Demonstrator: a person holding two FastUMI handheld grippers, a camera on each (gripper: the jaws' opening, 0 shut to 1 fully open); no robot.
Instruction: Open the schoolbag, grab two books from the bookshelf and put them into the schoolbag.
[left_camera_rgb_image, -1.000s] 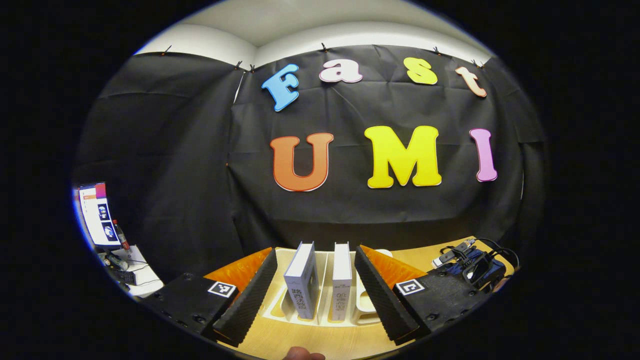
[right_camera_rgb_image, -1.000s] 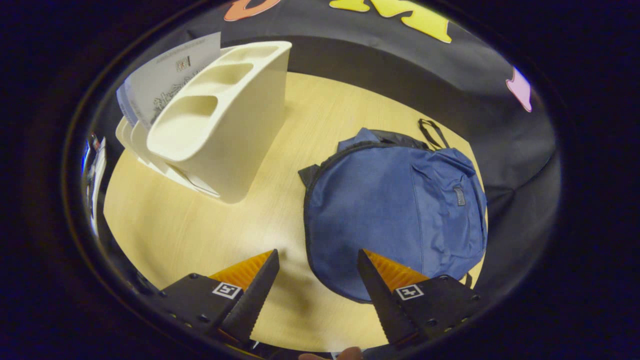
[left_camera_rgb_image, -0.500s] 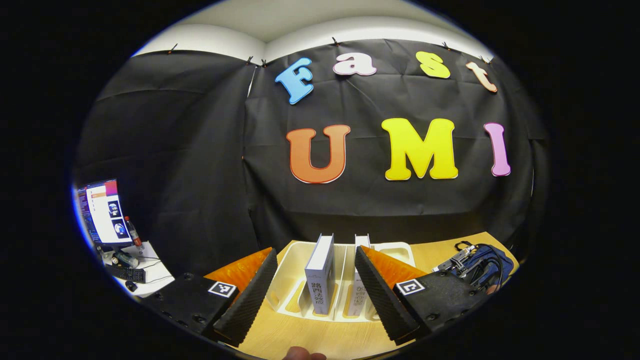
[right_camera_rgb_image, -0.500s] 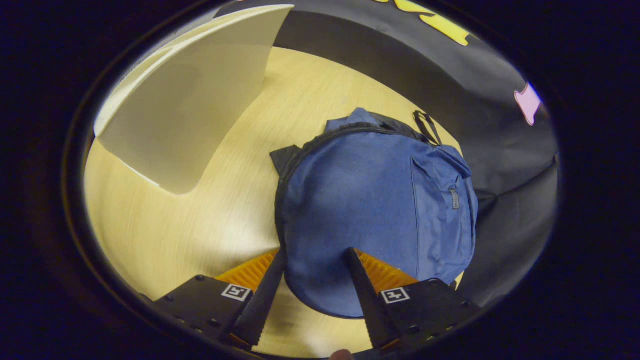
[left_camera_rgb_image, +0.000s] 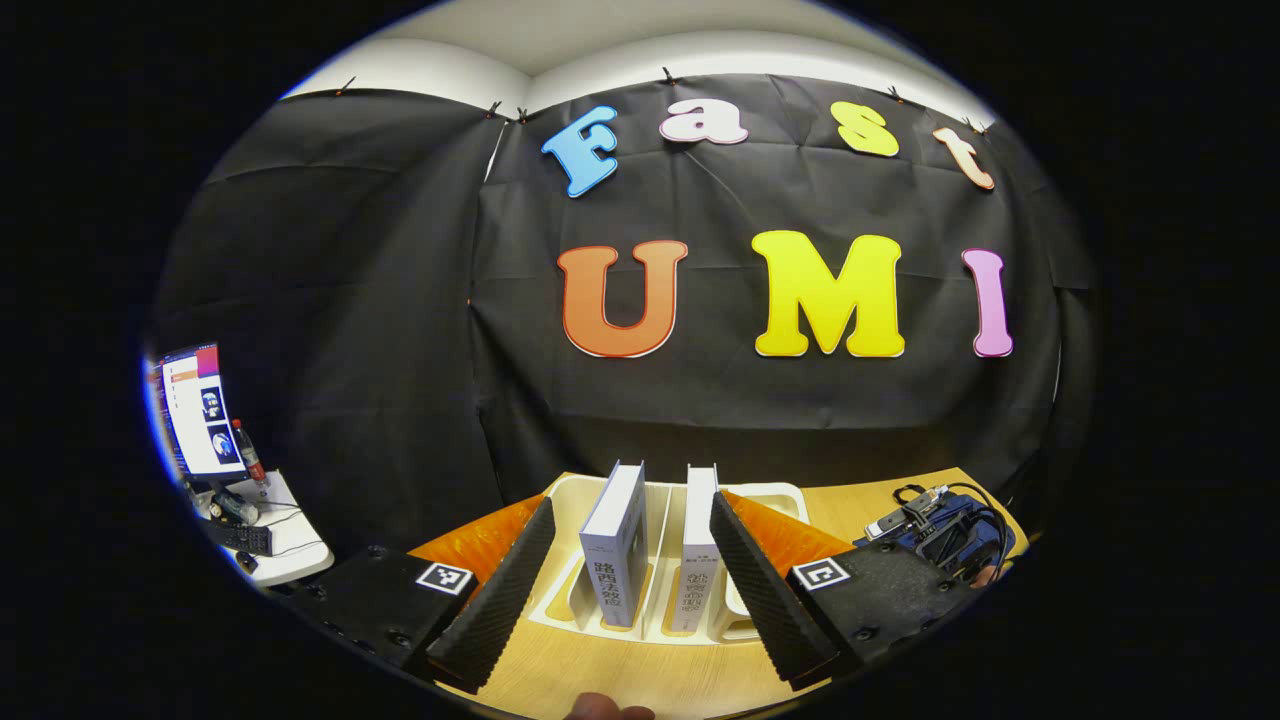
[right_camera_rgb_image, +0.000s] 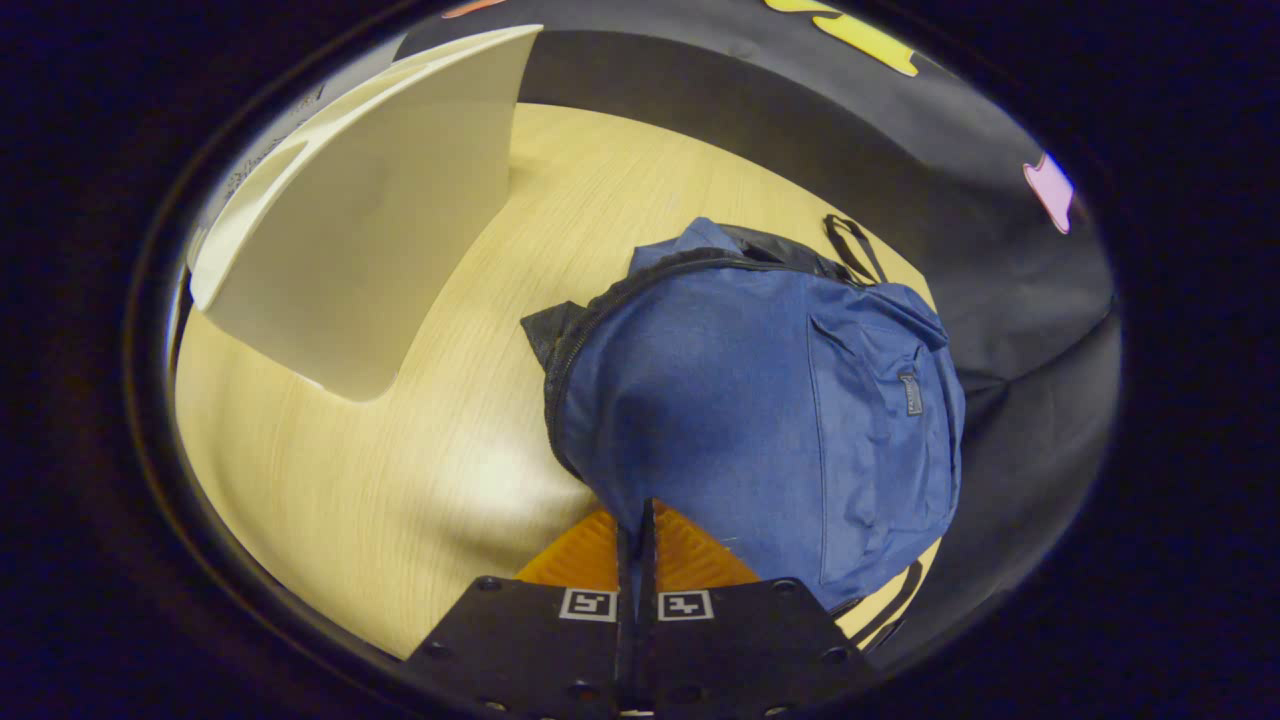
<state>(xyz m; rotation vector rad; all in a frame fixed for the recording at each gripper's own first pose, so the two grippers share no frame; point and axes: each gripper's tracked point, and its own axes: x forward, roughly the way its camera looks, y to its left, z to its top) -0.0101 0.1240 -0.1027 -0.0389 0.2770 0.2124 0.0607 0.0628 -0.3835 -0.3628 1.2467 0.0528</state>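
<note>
Between the fingers of my open left gripper (left_camera_rgb_image: 630, 503), farther off, the cream bookshelf (left_camera_rgb_image: 770, 494) stands on the table. Two white books stand upright in its slots, the left book (left_camera_rgb_image: 612, 548) and the right book (left_camera_rgb_image: 699, 555). Nothing is held in the left gripper. My right gripper (right_camera_rgb_image: 638, 522) is shut on the near edge of the blue schoolbag (right_camera_rgb_image: 770, 390), pinching its fabric into a raised fold. The bag lies on the wooden table (right_camera_rgb_image: 400, 470), its black zipper running along the left rim. In the left gripper view, the schoolbag (left_camera_rgb_image: 985, 528) lies at the far right with the right gripper (left_camera_rgb_image: 925, 515) on it.
The bookshelf's plain side wall (right_camera_rgb_image: 370, 240) rises left of the bag. A monitor (left_camera_rgb_image: 195, 410), a bottle (left_camera_rgb_image: 245, 455) and a keyboard sit on a side desk at the far left. Black straps (right_camera_rgb_image: 850, 250) trail from the bag's far end.
The right gripper's fingers closed from open onto the schoolbag's near edge, and the fabric bulged up. The left gripper shifted slightly in front of the bookshelf and stayed open.
</note>
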